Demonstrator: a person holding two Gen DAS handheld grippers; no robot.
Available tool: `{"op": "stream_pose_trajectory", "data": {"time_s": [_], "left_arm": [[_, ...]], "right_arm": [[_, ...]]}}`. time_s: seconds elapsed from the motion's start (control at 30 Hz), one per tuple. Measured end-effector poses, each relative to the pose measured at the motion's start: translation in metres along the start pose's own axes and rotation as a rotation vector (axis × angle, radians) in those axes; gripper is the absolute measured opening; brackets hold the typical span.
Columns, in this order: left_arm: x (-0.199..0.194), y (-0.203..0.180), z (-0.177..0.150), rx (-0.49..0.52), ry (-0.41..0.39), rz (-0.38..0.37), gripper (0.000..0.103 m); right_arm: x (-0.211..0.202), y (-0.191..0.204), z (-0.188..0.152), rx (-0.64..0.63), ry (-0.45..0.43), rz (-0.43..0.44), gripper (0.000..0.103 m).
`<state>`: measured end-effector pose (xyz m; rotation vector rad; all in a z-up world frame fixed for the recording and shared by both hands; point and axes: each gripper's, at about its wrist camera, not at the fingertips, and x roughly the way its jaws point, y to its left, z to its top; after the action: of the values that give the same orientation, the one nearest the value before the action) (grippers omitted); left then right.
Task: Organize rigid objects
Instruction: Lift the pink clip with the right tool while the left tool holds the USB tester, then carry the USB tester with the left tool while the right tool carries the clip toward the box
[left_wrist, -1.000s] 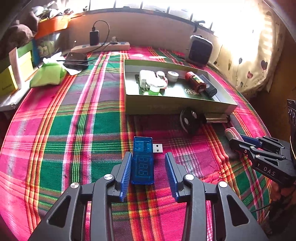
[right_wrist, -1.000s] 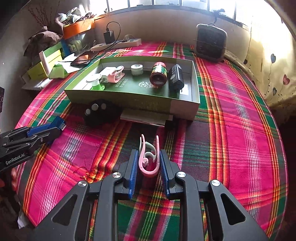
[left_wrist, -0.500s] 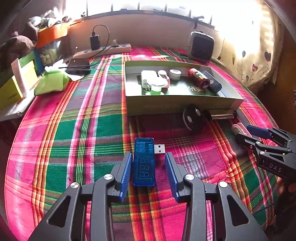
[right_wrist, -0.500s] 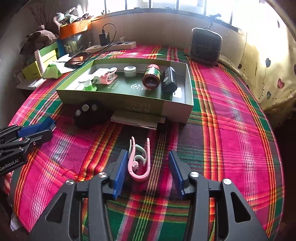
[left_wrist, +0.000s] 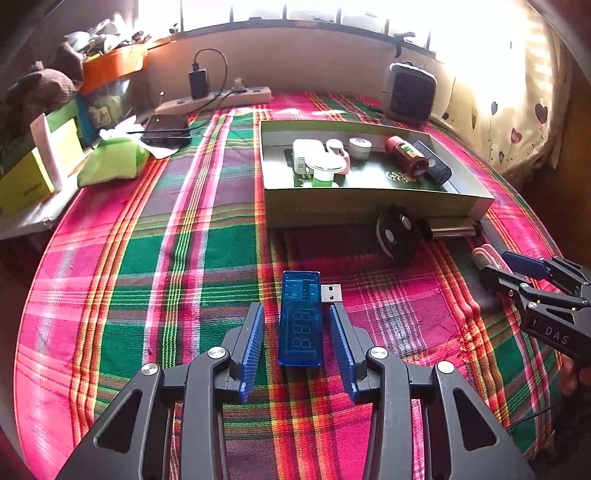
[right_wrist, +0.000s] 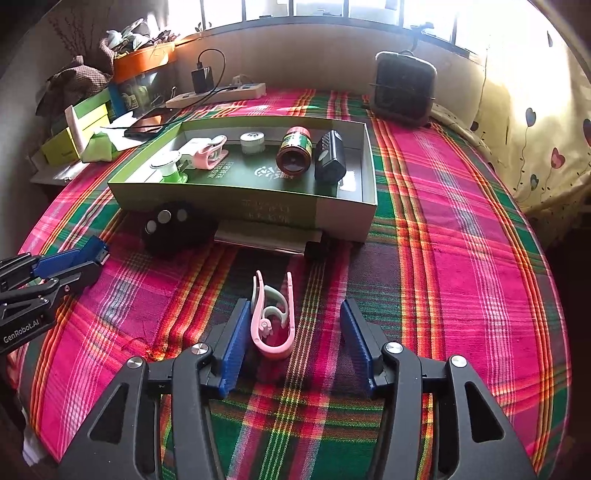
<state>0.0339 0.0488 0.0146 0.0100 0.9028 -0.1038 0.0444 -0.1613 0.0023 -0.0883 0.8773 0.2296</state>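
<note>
A blue USB meter (left_wrist: 300, 319) lies on the plaid cloth between the open fingers of my left gripper (left_wrist: 297, 314), touching neither pad. A pink clip (right_wrist: 273, 317) lies on the cloth between the wide-open fingers of my right gripper (right_wrist: 295, 314), close to the left pad. A green tray (right_wrist: 343, 218) behind holds a brown jar (right_wrist: 294, 155), a black box (right_wrist: 329, 157), a white cap (right_wrist: 252, 142), a pink clip holder (right_wrist: 207, 153) and a green-based piece (right_wrist: 168, 168). A black round remote (right_wrist: 173, 229) and a flat silver bar (right_wrist: 266, 240) lie in front of the tray.
A black heater (right_wrist: 403, 86) stands at the back right. A power strip (right_wrist: 218, 94) with a charger, a phone (right_wrist: 147, 122), green boxes (right_wrist: 74, 136) and clutter line the back left. The table edge curves off on the right.
My right gripper has opened and let go of the pink clip, which now lies on the cloth. My left gripper stays open around the USB meter and has shifted slightly.
</note>
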Motion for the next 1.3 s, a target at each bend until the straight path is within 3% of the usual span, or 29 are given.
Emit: {"op": "stream_pose_trajectory", "data": {"time_s": [0.33, 0.53, 1.3], "left_arm": [[0.0005, -0.0030, -0.0002, 0.019, -0.007, 0.025, 0.033], [-0.0001, -0.0027, 0.0000, 0.016, -0.008, 0.019, 0.023], [-0.0061, -0.0052, 0.0053, 0.004, -0.013, -0.011, 0.021]], "right_arm": [[-0.0023, 0.0008, -0.0009, 0.001, -0.007, 0.003, 0.031], [-0.0032, 0.0001, -0.0013, 0.009, -0.009, 0.007, 0.025], [-0.0068, -0.0014, -0.0017, 0.017, -0.013, 0.029, 0.024]]}}
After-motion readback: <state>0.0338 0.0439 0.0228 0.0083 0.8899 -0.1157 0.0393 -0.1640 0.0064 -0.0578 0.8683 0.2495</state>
